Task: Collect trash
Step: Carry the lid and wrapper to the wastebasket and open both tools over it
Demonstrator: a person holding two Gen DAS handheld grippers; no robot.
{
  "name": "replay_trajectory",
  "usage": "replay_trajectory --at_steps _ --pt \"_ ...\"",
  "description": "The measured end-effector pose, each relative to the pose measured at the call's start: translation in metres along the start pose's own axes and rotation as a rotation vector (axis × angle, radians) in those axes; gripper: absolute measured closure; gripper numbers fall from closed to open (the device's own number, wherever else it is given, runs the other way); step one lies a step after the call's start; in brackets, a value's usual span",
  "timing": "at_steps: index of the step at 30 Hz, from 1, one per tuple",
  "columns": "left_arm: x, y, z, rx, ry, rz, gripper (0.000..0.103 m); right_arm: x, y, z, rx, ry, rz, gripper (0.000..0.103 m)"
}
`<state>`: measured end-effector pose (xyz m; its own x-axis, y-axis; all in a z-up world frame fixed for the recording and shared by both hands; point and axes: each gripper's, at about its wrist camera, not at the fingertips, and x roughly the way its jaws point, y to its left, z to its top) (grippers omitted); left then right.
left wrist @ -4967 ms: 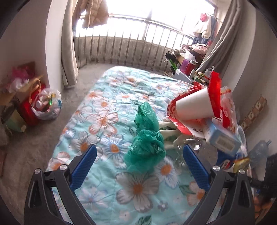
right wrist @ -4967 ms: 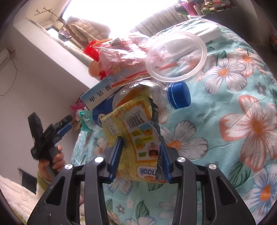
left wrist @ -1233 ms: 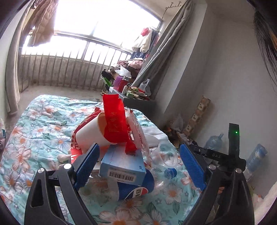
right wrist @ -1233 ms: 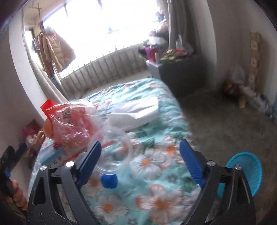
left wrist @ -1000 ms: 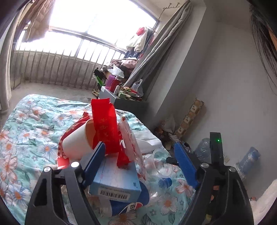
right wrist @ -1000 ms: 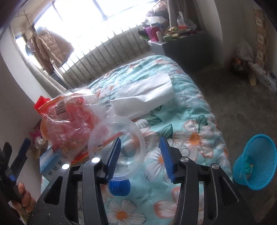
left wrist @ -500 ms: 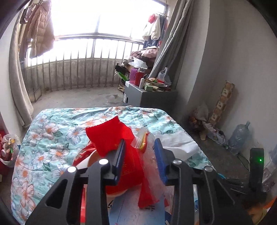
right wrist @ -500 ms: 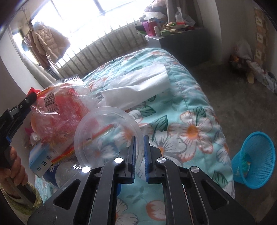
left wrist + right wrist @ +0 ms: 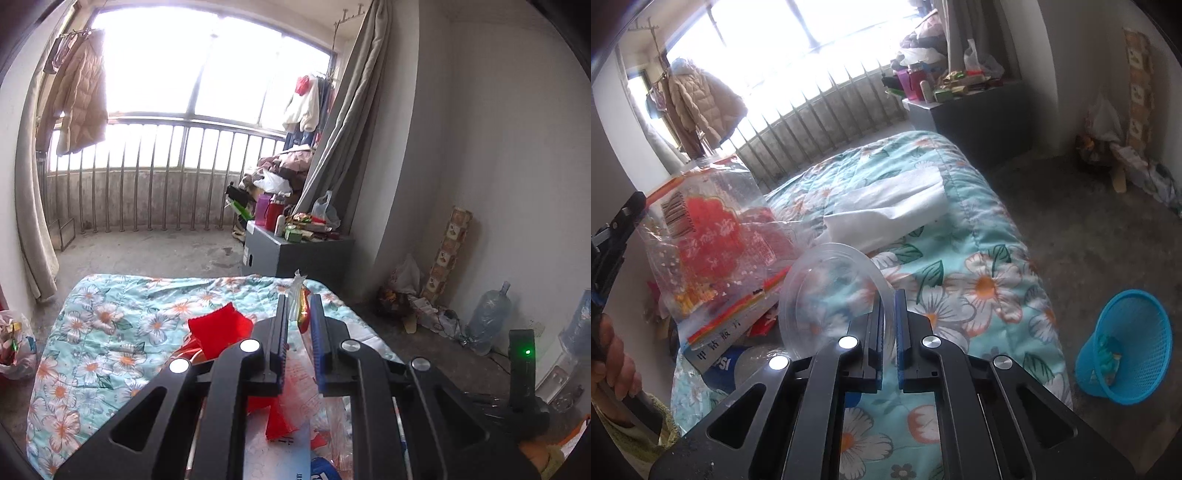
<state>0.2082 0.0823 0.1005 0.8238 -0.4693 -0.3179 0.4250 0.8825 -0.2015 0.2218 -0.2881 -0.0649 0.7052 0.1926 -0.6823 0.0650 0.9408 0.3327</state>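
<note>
**Claws gripping trash over the flowered bed**

Claws first: my right claw (image 9: 887,310) is clamped narrow on the rim of a clear plastic lid (image 9: 827,295), which stands tilted on edge above the bed's quilt (image 9: 979,258). My left claw (image 9: 298,314) is closing, its jaws nearly together, with the top edge of a clear plastic bag (image 9: 297,295) printed in red pinched between them; in the right wrist view that same bag (image 9: 713,240) hangs at the left, just beside the lid.

Under the bag lies the rest of the pile near the bed's near corner: a light blue carton (image 9: 716,339) with printed characters, and below it a crushed bottle with a blue label (image 9: 738,369). A red scrap (image 9: 221,328) pokes up just left of my left claw. A white folded sheet (image 9: 886,210) lies further along the quilt, toward the bed's right edge.

Off the bed, on the floor to the right, stands a blue mesh basket (image 9: 1126,347) with some bits already inside. My left hand (image 9: 613,362) shows at the picture's left edge, wrapped round its handle. Beyond the bed's far end, a grey cabinet (image 9: 295,254) carries bottles and clutter.
</note>
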Motion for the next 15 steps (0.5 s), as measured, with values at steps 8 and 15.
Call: replay_trajectory --at_steps 8,15 --pt "-0.041 0.002 0.016 -0.048 -0.078 -0.05 0.092 -0.032 0.005 -0.001 -0.011 -0.057 0.011 0.099" --pt "-0.066 -0.008 0.018 -0.029 -0.114 -0.046 0.092 -0.057 0.0 -0.004 0.01 -0.092 0.025 0.099"
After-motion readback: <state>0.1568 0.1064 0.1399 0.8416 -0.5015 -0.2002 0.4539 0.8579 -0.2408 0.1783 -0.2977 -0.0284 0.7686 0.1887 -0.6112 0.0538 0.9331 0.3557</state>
